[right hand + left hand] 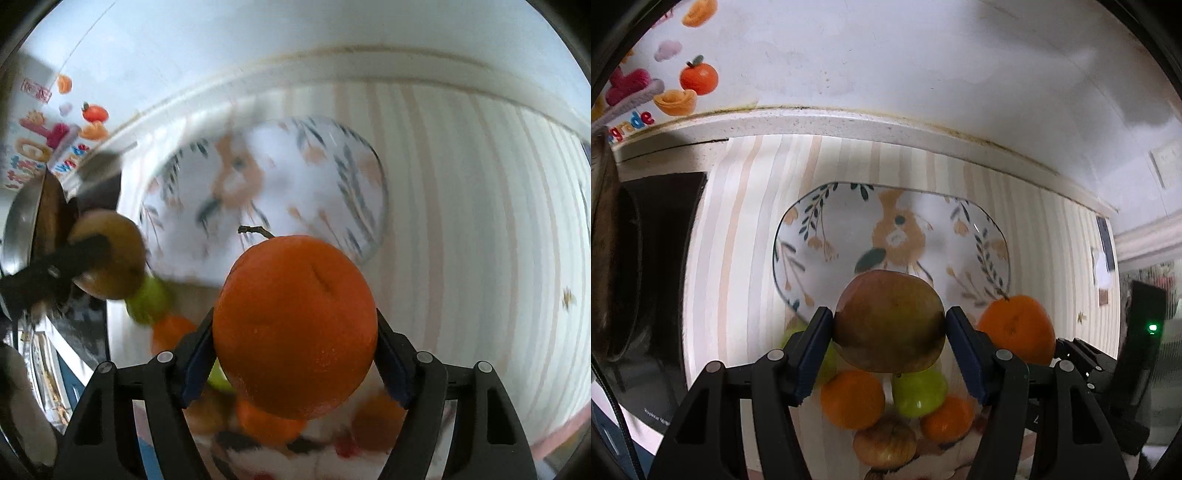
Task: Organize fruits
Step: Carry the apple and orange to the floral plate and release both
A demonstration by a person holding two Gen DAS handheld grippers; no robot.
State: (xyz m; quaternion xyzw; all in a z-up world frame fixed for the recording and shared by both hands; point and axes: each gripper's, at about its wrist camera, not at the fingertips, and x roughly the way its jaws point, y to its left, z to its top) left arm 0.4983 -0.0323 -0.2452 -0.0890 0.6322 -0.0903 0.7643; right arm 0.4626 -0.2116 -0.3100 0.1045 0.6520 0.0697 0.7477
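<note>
left gripper (889, 328): jaws clamped on russet-green apple (888, 320), dull and mottled, held above floral plate (812, 206) | right gripper (295, 332): jaws gripping bright orange (295, 321) (stem upright) | loose fruit heaped below both

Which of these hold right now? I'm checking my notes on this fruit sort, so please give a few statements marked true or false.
1. The left gripper holds a reddish-green apple. True.
2. The right gripper is empty. False: it grips an orange.
3. The floral plate already holds fruit. False: none lies on it.
4. Green and orange fruit lie below the left gripper. True.
5. The cloth is plain blue. False: pale stripes.
</note>
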